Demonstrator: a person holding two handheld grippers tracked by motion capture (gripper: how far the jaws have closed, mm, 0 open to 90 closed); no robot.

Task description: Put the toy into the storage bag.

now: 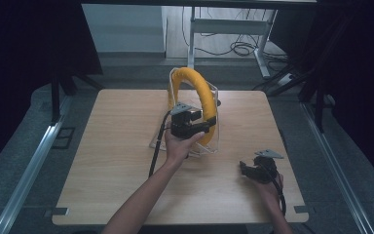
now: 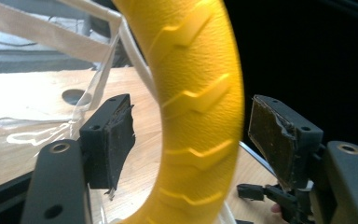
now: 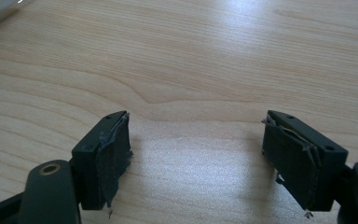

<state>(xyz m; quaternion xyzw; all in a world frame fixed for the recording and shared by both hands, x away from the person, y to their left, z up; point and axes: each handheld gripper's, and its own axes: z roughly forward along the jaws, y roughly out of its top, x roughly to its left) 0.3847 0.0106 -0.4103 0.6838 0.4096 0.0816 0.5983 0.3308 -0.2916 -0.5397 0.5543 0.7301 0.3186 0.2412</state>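
Nearest the person, the right hand holds the right gripper low over the near right part of the wooden table, and in the right gripper view its jaws stand wide apart with only bare wood grain between them, nothing held. A black cable trails back along that wrist. Moving up the table, the left forearm reaches in from the bottom edge and the left hand carries the left gripper to the middle of the table, a grey three-cornered plate on top of it. Now look at the left gripper view: the yellow ring, ribbed like a tyre tread, stands between the two pads, with a gap visible on both sides, so the jaws are spread around it and not clamped. From the high view the ring stands upright near the far middle of the table, inside a clear plastic wrapper whose edges spread onto the wood. Beyond the table's far edge are grey floor, the legs of another desk and loose cables.
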